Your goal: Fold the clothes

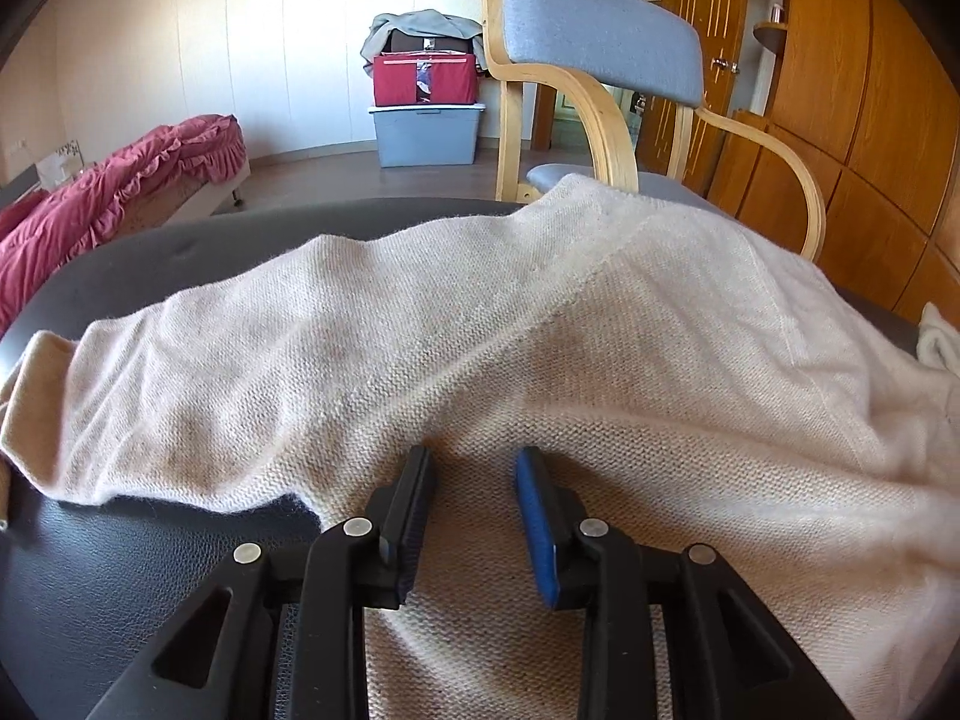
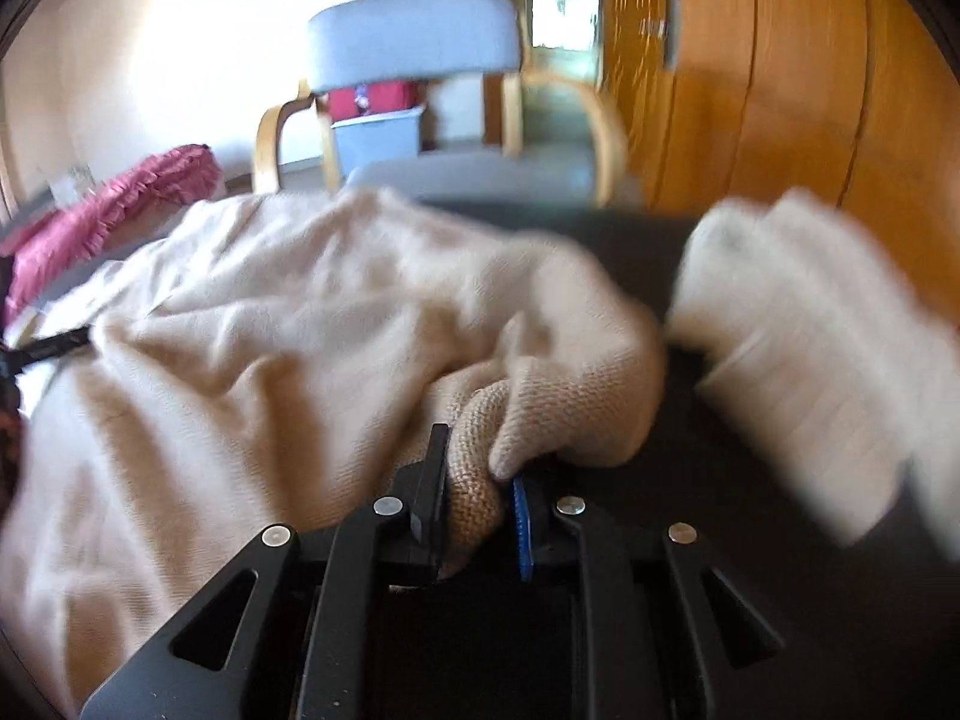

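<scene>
A cream knitted sweater [image 1: 480, 324] lies spread over a black leather surface [image 1: 120, 540], one sleeve stretched out to the left. My left gripper [image 1: 474, 459] hovers open over the sweater's near body, with nothing between its fingers. In the blurred right wrist view, my right gripper [image 2: 480, 468] is shut on a bunched fold of the same sweater [image 2: 270, 330], the knit squeezed between its black and blue pads. A folded white garment [image 2: 810, 348] lies on the black surface to the right of it.
A grey-cushioned wooden armchair [image 1: 600, 30] stands just behind the black surface. Wooden cabinets [image 1: 870, 120] fill the right side. A red ruffled bedspread [image 1: 120, 192] lies at the left, and a red box on a grey bin [image 1: 426, 114] stands by the far wall.
</scene>
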`<state>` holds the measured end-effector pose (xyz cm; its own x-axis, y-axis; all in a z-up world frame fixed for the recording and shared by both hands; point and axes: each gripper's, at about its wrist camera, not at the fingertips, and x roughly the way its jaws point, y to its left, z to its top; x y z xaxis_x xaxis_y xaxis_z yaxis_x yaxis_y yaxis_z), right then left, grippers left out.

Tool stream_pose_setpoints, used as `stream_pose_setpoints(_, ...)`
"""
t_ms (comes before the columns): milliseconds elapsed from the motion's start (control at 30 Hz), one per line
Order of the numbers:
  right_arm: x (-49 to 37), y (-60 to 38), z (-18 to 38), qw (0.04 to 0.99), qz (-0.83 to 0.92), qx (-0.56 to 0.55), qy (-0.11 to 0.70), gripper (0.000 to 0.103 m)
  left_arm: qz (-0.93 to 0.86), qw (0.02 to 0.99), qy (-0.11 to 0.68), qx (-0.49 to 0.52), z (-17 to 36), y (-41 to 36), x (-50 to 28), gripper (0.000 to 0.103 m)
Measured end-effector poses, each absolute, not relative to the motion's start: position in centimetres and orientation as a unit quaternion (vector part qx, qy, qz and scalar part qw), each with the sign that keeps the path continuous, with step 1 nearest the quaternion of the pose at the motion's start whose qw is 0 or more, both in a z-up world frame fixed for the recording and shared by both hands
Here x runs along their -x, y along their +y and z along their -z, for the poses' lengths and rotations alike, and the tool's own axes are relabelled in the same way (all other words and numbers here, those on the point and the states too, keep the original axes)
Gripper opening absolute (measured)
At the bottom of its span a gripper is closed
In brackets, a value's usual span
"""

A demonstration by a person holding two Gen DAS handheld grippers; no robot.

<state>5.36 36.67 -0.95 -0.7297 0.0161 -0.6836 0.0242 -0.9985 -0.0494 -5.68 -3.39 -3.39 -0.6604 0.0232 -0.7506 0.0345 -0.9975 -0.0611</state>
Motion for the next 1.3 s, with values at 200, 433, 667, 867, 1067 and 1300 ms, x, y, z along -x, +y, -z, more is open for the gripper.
stream_pose_setpoints(200, -6.0, 41.2, -2.9, -0.101, 0.936, -0.329, 0.078, 0.017, 0.91, -0.003, 0.043, -0.412, 3.4, -3.6, 5.5, 0.03)
stream_pose_setpoints(433, -6.9, 43.9, -3.2, -0.14, 0.92, -0.342, 0.128, 0.015, 0.91, -0.004, 0.045, -0.412, 3.5, -3.7, 5.4, 0.03)
stream_pose_setpoints(667, -7.7, 45.5, -2.2, -0.154, 0.9, -0.369, 0.173, 0.009, 0.91, -0.006, 0.048, -0.412, 3.5, -3.9, 5.3, 0.03)
stream_pose_setpoints(867, -9.0, 45.8, 1.3, -0.101, 0.878, -0.446, 0.139, 0.009, 0.91, -0.006, 0.048, -0.412, 3.4, -4.0, 5.3, 0.03)
stream_pose_setpoints(1067, -9.6, 46.1, 2.3, -0.054, 0.858, -0.501, 0.099, 0.022, 0.91, -0.007, 0.05, -0.412, 3.4, -3.9, 5.4, 0.03)
stream_pose_setpoints(1300, -11.0, 49.5, -5.9, 0.007, 0.92, -0.382, -0.09, 0.025, 0.91, -0.005, 0.046, -0.412, 3.4, -3.8, 5.4, 0.03)
